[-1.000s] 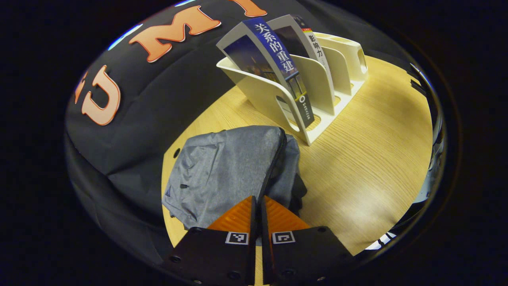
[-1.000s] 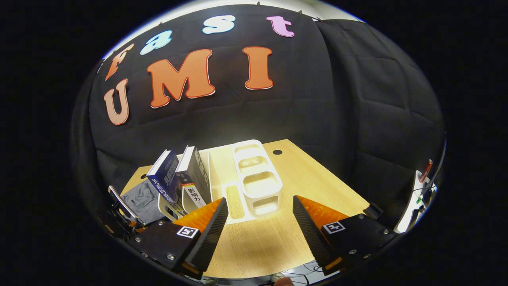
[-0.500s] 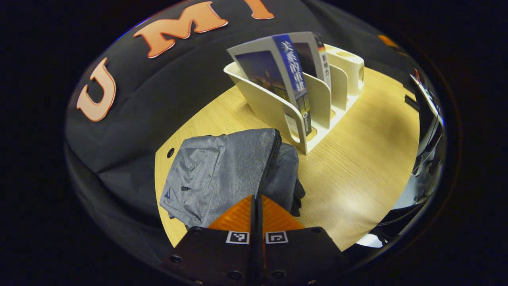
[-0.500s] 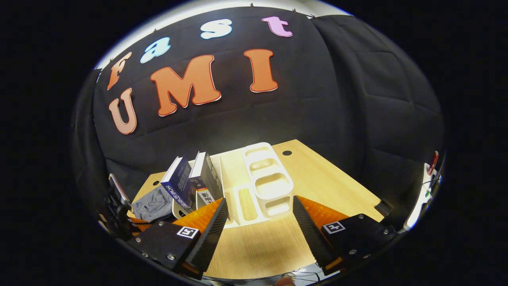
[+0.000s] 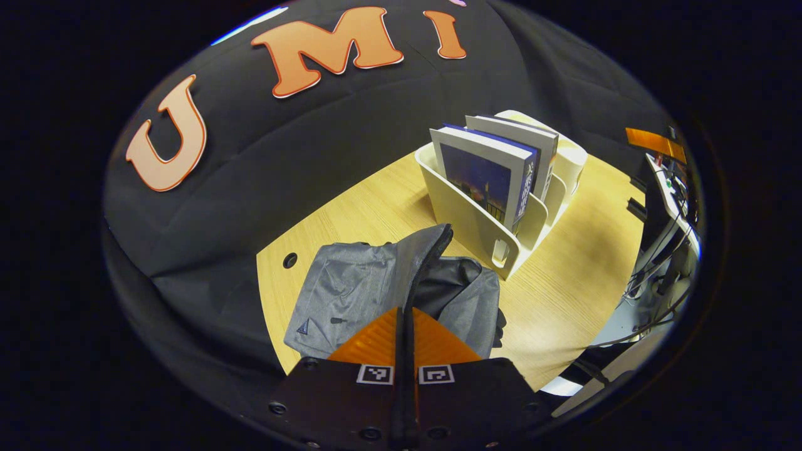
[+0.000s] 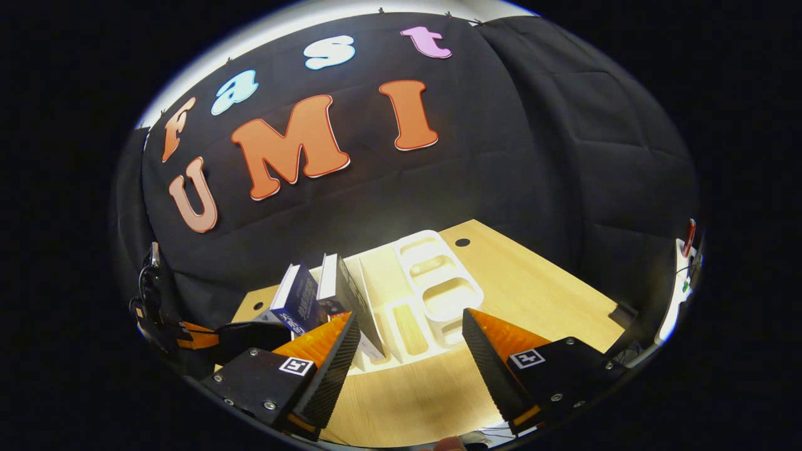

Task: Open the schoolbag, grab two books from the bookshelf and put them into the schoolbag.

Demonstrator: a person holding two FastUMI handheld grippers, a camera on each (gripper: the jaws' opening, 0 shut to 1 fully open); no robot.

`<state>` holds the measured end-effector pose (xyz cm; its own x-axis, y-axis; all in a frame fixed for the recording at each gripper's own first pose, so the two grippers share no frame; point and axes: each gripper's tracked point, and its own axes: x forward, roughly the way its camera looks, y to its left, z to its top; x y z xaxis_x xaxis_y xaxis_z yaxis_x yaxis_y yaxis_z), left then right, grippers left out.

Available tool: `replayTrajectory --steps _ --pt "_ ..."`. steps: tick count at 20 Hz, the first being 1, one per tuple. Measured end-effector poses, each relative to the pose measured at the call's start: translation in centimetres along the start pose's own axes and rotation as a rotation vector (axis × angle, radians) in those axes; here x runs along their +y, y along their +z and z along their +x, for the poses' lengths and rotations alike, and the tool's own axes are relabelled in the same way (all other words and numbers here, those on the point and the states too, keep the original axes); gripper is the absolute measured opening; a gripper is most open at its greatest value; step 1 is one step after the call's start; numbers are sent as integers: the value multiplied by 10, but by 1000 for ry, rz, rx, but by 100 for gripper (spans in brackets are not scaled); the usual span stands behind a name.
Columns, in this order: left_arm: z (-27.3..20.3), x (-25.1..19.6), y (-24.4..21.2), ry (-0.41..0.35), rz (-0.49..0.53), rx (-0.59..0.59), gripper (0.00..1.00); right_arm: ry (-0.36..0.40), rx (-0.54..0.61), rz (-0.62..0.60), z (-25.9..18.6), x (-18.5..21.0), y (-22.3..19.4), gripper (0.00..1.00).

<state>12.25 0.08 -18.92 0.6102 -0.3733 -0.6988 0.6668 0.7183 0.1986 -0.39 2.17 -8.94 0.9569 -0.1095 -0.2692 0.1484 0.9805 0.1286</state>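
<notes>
We've lifted the schoolbag (image 5: 369,288) flap since before; left gripper (image 5: 404,326) pinched on its zipper edge, right gripper (image 6: 407,351) spread, table (image 5: 583,275) bare beside bookshelf (image 5: 482,225).

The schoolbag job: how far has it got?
Early on. The grey schoolbag looks partly open, its flap raised with the dark inside showing. The left tongs are shut at its zipper edge; what they pinch is hidden. Both books stand in the white bookshelf, and the right tongs hang open before it. Grabbing and packing both remain.
</notes>
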Motion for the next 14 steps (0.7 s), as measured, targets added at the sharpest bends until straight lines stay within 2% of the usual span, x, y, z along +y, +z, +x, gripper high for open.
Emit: replayTrajectory --steps 7,14 --pt "-21 49 28 -124 -86 -17 1 -24 -7 45 -10 18 1 98" --pt "-27 89 41 -150 -101 -50 1 -79 -26 13 -36 39 9 98"
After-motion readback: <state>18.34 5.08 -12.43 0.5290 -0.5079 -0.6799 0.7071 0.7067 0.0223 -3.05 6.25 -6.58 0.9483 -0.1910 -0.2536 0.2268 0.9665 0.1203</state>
